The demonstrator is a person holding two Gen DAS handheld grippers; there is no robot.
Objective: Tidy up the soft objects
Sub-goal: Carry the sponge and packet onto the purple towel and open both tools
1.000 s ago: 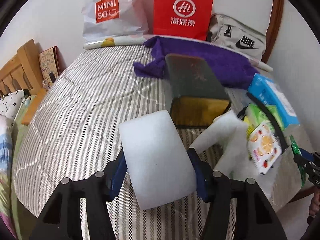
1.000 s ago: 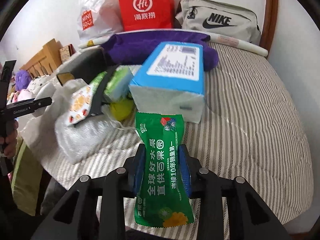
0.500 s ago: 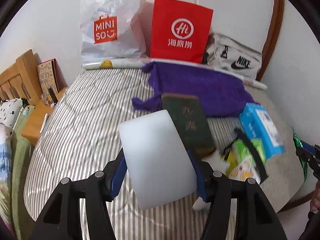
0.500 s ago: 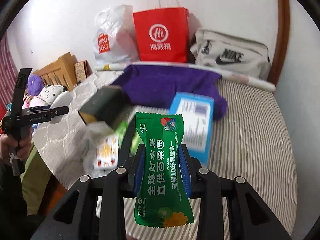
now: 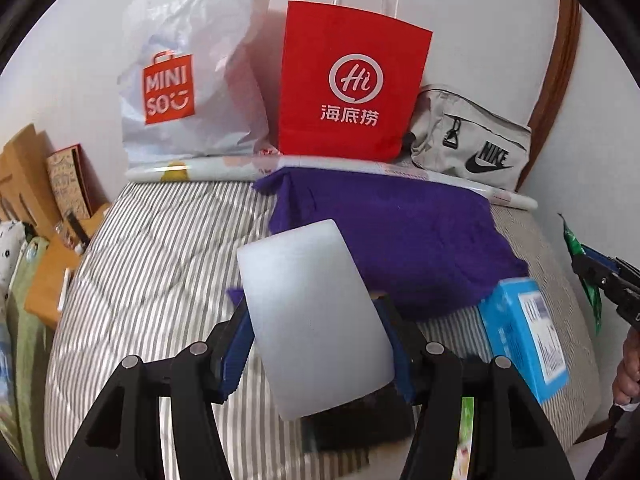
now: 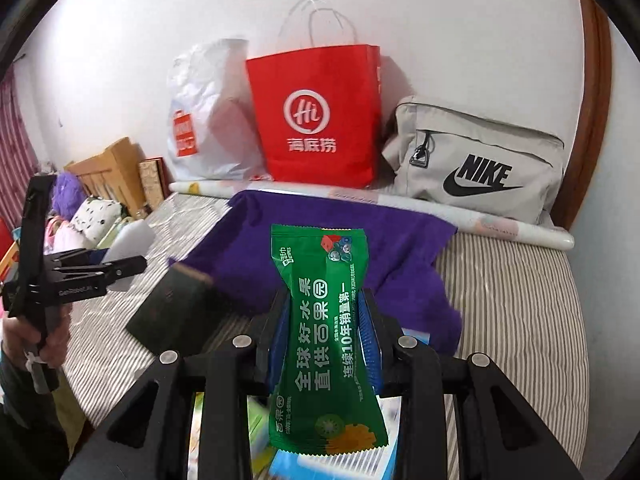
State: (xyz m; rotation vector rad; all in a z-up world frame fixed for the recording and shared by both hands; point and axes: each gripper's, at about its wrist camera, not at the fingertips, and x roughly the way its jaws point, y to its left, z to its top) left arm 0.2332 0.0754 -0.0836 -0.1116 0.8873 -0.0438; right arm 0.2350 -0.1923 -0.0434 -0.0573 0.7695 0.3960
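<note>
Mostly hidden: blurred dark book [image 6: 176, 312]; left claw [image 5: 316, 344] grips white block [image 5: 312, 320], right claw [image 6: 326, 332] green packet [image 6: 326, 340].

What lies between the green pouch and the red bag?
The purple cloth and then a pale roll, per the right wrist view; green pouch, red bag.

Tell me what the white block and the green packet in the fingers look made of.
White block: probably soft foam or sponge, matte, slightly translucent, rounded corners. Green packet: glossy printed plastic film, pinched in at the waist where the fingers squeeze it, crimped bottom edge.
</note>
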